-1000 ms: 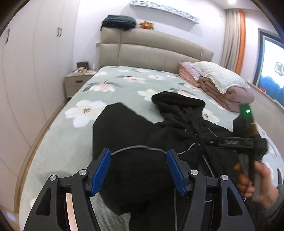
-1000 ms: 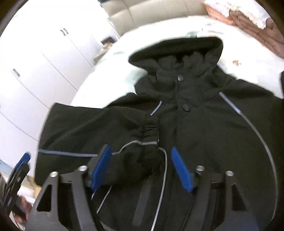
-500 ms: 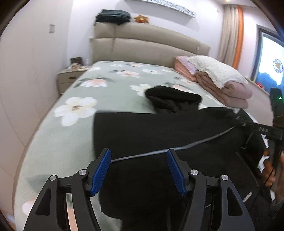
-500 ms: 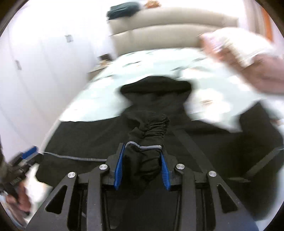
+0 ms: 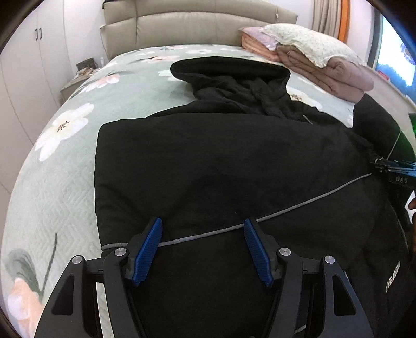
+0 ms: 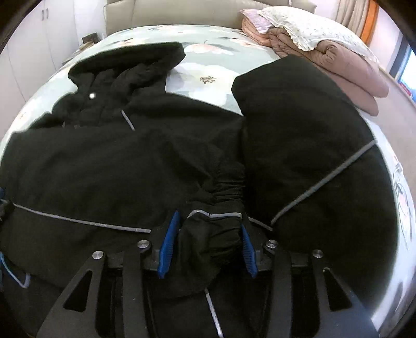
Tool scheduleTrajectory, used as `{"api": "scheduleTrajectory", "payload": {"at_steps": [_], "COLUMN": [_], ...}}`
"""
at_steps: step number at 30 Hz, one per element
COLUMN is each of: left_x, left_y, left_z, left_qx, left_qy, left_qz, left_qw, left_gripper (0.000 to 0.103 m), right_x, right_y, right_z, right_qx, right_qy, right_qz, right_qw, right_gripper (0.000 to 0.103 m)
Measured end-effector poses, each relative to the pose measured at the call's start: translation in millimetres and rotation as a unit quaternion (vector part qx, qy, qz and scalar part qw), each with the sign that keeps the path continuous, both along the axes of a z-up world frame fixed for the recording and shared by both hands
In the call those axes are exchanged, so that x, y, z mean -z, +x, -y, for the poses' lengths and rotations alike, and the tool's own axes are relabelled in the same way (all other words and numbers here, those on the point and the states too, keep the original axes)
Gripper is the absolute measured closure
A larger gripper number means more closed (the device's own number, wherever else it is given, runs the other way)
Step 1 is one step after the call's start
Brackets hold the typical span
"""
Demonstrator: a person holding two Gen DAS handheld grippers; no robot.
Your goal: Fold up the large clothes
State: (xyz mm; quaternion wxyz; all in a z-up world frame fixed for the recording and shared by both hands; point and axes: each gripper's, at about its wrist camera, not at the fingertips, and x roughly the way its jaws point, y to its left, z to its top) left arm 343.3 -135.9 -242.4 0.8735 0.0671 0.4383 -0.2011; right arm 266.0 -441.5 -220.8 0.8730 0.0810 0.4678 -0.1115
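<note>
A black hooded jacket [image 5: 234,161] is spread on a floral bed [image 5: 65,161], hood toward the far headboard. The left gripper [image 5: 202,247] is held wide apart above the jacket's near left part, gripping nothing. The sleeve cuff [image 6: 213,228] is seen between the right gripper [image 6: 208,241] pads as its jaws are opening.

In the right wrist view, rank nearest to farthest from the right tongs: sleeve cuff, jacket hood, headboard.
1. Sleeve cuff: between the right tongs, whose jaws are opening.
2. Jacket hood: upper left, on the bed.
3. Headboard: top, beyond the bed.
</note>
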Motion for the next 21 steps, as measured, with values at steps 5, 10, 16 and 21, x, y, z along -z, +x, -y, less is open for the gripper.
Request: {"api": "scheduleTrajectory", "payload": {"at_steps": [5, 10, 16, 21], "left_x": [2, 1, 4, 5], "left_y": [-8, -10, -11, -10], "left_z": [-1, -8, -10, -5], "left_qx": [-0.001, -0.002, -0.002, -0.001], "left_qy": [-0.001, -0.023, -0.022, -0.011], "left_qz": [0.026, 0.036, 0.043, 0.047], "left_qw": [0.9997, 0.9991, 0.9988, 0.9988], "left_gripper": [0.035, 0.035, 0.034, 0.033], "right_x": [-37, 25, 8, -66], "right_y": [-16, 7, -12, -66], "right_z": [-17, -27, -2, 49], "right_qx": [-0.037, -0.009, -0.028, -0.030], "right_qy": [0.037, -0.050, 0.018, 0.092], "right_qz": [0.085, -0.021, 0.006, 0.111], "right_qw": [0.995, 0.998, 0.999, 0.989], "right_gripper": [0.039, 0.037, 0.039, 0.039]}}
